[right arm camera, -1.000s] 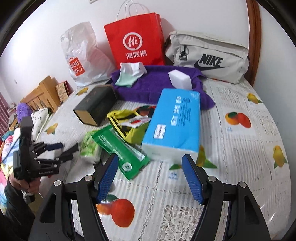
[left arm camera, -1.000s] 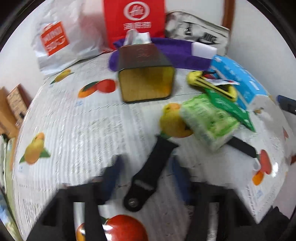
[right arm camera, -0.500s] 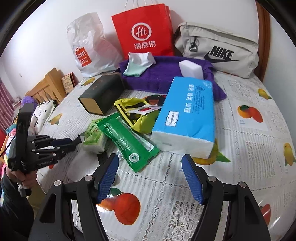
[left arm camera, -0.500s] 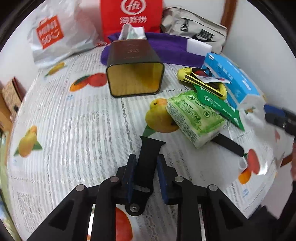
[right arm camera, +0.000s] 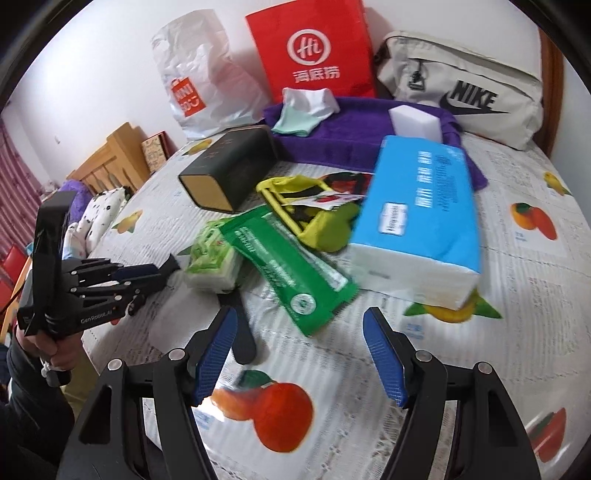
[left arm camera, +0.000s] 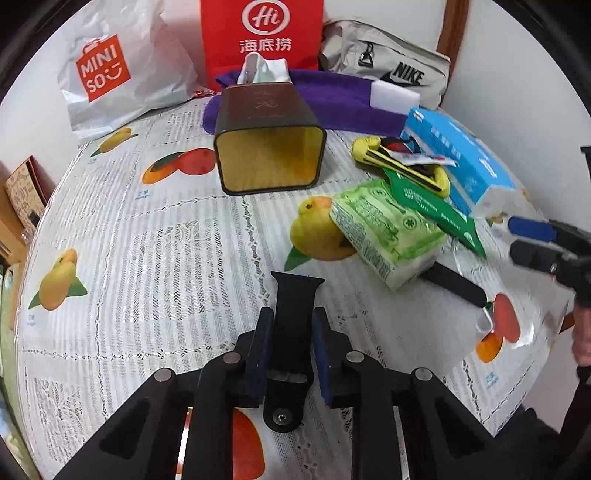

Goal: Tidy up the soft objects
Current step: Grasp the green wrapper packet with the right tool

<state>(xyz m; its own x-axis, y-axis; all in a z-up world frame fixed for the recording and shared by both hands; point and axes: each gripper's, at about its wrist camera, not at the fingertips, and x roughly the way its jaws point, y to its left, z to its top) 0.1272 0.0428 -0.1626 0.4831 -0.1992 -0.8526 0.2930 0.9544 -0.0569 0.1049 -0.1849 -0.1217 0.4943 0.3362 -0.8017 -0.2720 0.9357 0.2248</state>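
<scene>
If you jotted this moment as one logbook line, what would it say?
left gripper: shut on black strap | right gripper: open, empty, above fruit-print tablecloth

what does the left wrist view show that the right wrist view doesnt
Only the left wrist view shows the left tongs shut on the black strap, and the open mouth of the dark box. Only the right wrist view shows the hand holding the left tool, and the wooden furniture beside the table. Both show the green tissue pack, blue tissue pack and red bag.
</scene>
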